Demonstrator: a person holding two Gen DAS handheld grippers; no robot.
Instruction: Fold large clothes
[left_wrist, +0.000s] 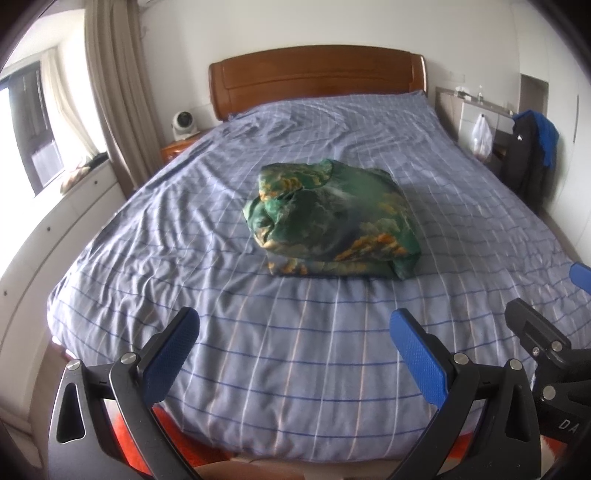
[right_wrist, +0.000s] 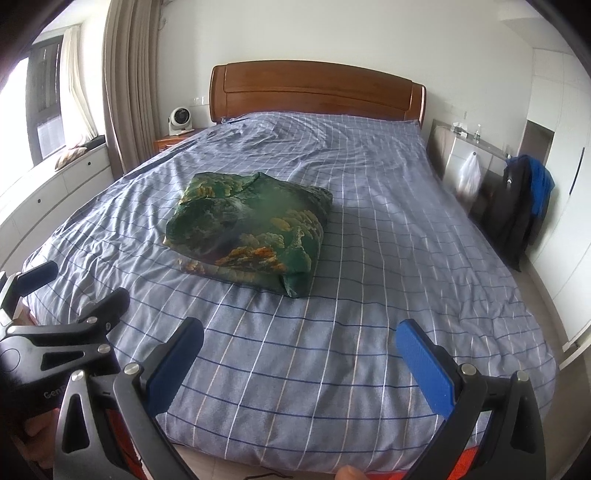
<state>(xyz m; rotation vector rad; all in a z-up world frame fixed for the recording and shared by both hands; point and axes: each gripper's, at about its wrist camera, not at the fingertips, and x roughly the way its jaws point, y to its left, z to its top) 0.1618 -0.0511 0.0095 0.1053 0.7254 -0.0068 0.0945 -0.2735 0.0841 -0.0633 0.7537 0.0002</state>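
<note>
We count one folded green garment (left_wrist: 332, 221) on one bed (left_wrist: 258, 350) with one wooden headboard (left_wrist: 317, 74). We see two hand-held grippers: the left hand-held gripper (left_wrist: 295, 332) and the right hand-held gripper (right_wrist: 299, 343), each with two blue-padded fingers. Beyond the bed there are one white fan (left_wrist: 181, 123), one hanging plastic bag (left_wrist: 482, 136) and one dark jacket (left_wrist: 528, 155).

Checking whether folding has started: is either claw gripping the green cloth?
No. The green cloth lies bundled mid-bed, while the left claw and right claw are open, well short of it.
</note>
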